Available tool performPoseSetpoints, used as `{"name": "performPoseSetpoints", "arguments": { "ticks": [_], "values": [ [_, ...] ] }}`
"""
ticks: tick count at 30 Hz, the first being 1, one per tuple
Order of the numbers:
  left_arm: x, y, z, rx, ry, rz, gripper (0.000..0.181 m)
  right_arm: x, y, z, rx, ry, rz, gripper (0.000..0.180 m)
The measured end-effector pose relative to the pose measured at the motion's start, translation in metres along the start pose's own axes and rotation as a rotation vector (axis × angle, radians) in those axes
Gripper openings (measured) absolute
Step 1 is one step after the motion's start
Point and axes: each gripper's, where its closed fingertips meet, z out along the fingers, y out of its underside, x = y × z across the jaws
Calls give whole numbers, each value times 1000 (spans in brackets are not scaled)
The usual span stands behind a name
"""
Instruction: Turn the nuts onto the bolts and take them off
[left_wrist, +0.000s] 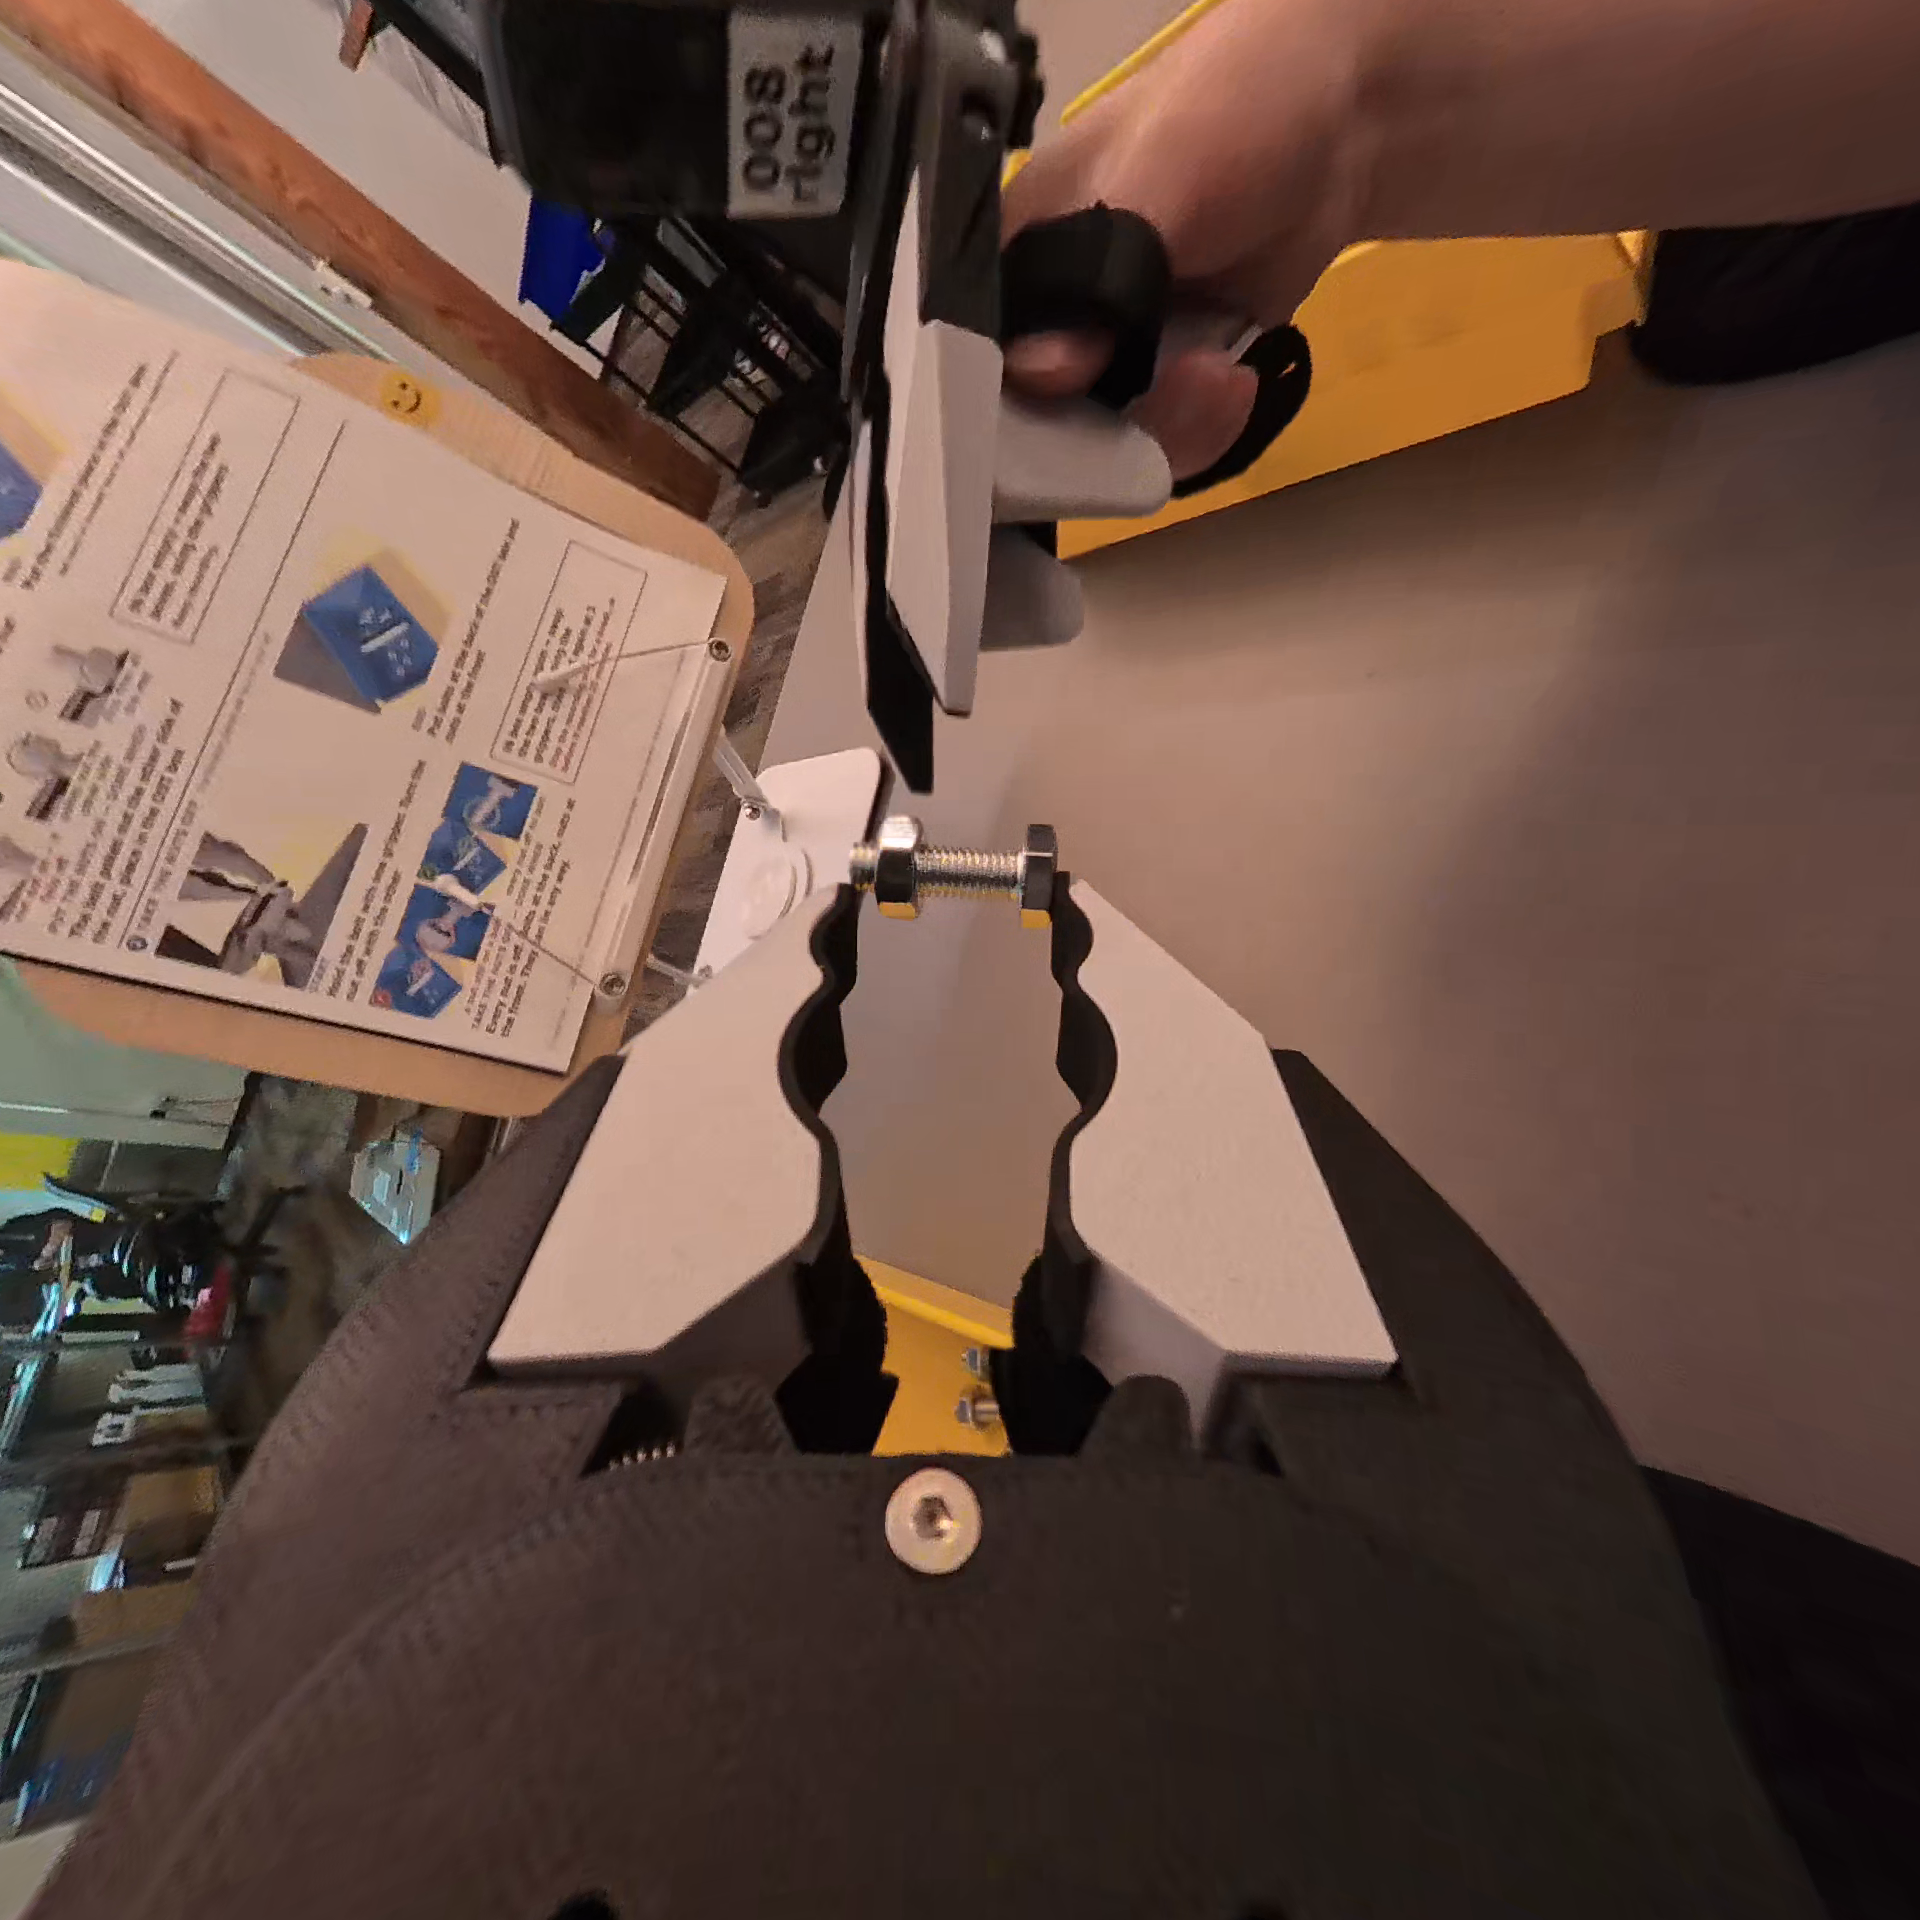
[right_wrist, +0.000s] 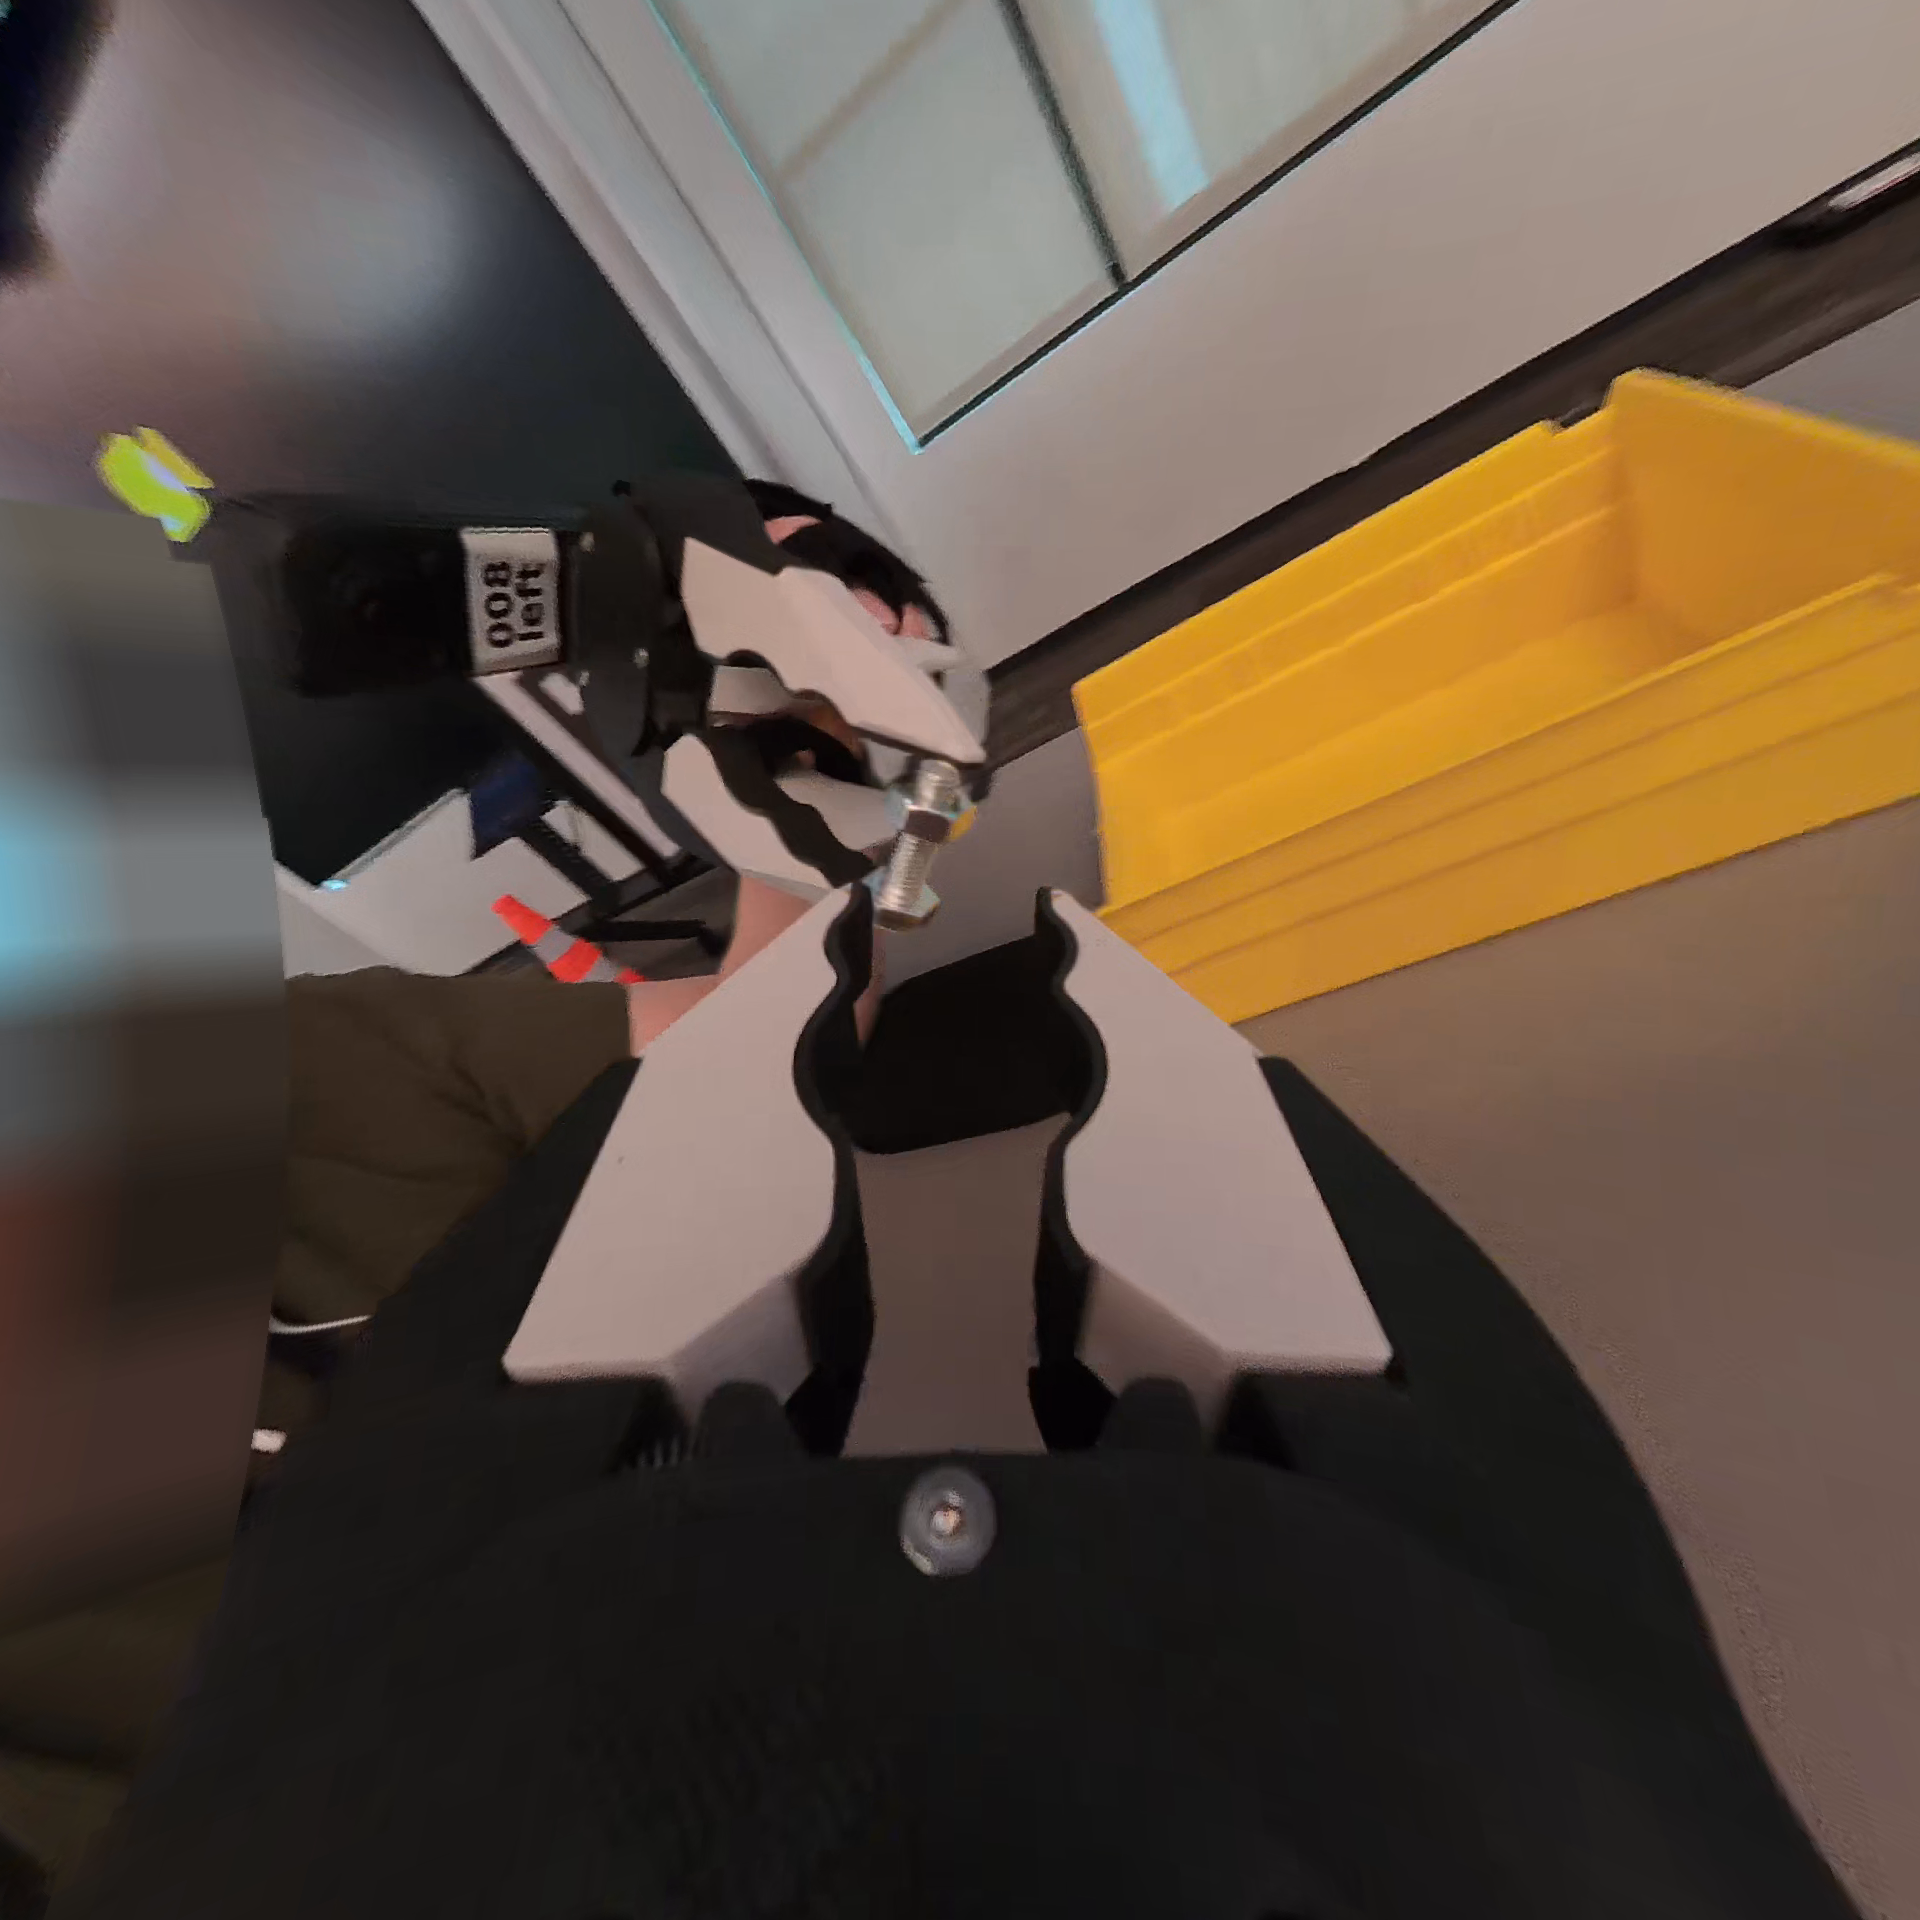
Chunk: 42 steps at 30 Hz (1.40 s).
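Bolt: bright zinc-coloured steel, hex head, threaded shank; lies crosswise, clamped end to end between the tips of the left tool, head at one tip and shank end at the other, raised clear of the table.
Nut: matching silver hex nut; threaded onto the shank close to its free end, well apart from the head, bare thread showing between them.
Far view: the same bolt slants downward, nut at its upper end.
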Motion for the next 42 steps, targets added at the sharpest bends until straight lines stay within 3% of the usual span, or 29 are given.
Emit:
{"name": "performPoseSetpoints", "arguments": {
  "ticks": [5,8,12,16,21,26,28,36,39,42],
  "values": [
    [8,-7,5,15,18,44,33,-7,12,16,-43,-85,67,28],
    [11,-11,5,30,20,60,32,-16,16,20,-58,-152,76,8],
    [8,-14,4,62,11,32,32,-18,10,18,-23,-167,59,8],
    [-4,-26,0,174,0,-115,34,-22,-7,11,79,-159,-19,7],
    [-8,-43,-6,320,170,-451,48,-29,-27,0,215,-106,-192,8],
    [-16,-52,-2,431,247,-653,32,-36,-30,-1,252,-107,-263,8],
    [-17,-52,0,450,271,-686,22,-35,-30,1,260,-95,-278,8],
    [-11,-49,4,425,319,-693,17,-36,-29,0,223,-35,-346,9],
    [-12,-55,1,478,342,-711,17,-44,-31,-7,187,-9,-387,22],
    [-15,-58,-4,530,381,-764,17,-45,-37,-18,195,46,-424,22]
  ]
}}
